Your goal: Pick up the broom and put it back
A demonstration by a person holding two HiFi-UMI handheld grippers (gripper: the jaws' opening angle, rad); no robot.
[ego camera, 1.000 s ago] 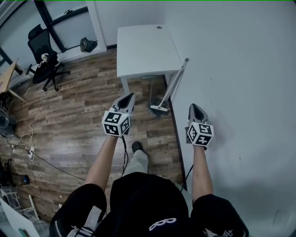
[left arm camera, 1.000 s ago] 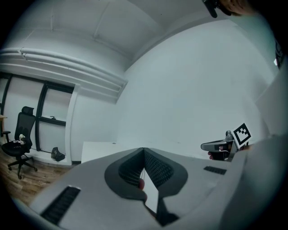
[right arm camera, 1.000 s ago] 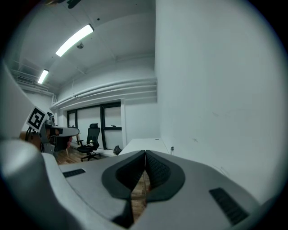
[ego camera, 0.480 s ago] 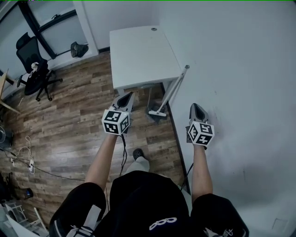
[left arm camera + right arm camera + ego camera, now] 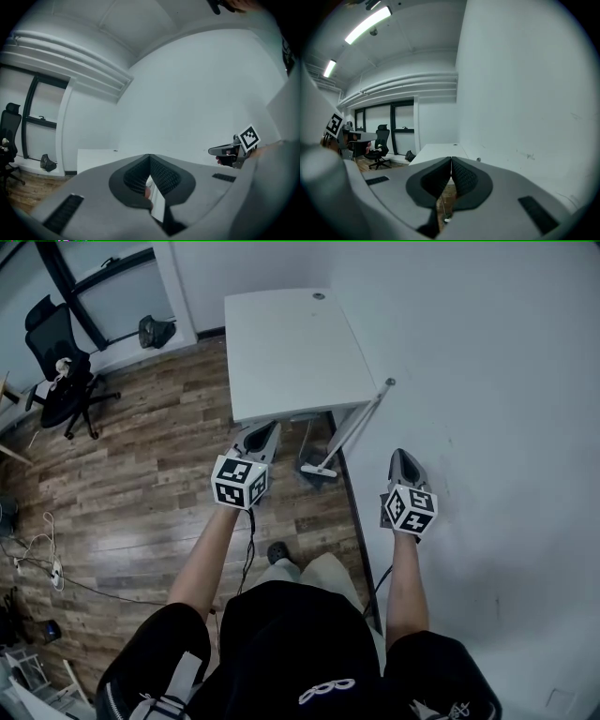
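Note:
The broom (image 5: 354, 427) leans against the white wall, its handle top at the upper right and its head (image 5: 319, 468) on the wood floor beside the desk leg. My left gripper (image 5: 261, 437) hangs in the air just left of the broom head, shut with nothing between its jaws (image 5: 149, 157). Over by the wall, to the right of the handle, my right gripper (image 5: 401, 457) is shut too and holds nothing (image 5: 451, 159). Neither gripper touches the broom. The right gripper (image 5: 234, 149) also shows in the left gripper view.
A white desk (image 5: 291, 343) stands against the wall straight ahead, its near edge above the broom head. The white wall (image 5: 487, 381) fills the right side. A black office chair (image 5: 61, 381) and a dark object (image 5: 157, 331) stand at the far left, and cables (image 5: 52, 563) lie on the floor.
I have stepped closer to the desk and the broom. Both grippers travelled forward with me and stay shut. The broom has not moved.

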